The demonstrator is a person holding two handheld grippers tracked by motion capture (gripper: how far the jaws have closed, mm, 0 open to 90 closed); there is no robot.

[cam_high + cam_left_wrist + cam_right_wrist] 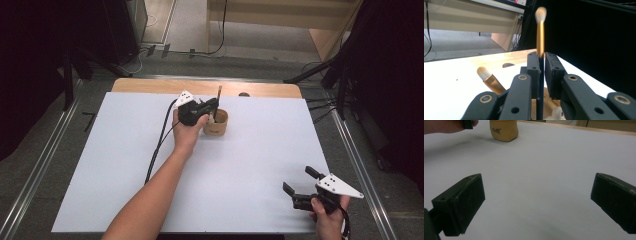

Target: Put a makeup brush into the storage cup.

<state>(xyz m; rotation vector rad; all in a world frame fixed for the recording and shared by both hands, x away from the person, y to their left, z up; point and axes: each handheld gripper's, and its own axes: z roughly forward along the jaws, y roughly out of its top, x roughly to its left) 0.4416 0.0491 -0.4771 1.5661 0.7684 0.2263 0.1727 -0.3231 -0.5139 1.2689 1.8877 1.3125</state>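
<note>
At frame centre, the left hand-held gripper (pixel 212 106) clamps an upright brush (pixel 540 37) over the cup (pixel 216 123); release remains. Lower right, the right hand-held gripper (pixel 300 182) rests wide, holding nothing.

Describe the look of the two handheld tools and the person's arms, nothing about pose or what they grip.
Both tools are black, with two flat, blocky jaws on linked arms joined by brass-coloured rivets. The left tool and the right tool each carry a pale three-cornered plate with small dark holes on top. A black cable trails from each tool. The forearm is bare, with no sleeve in sight.
</note>
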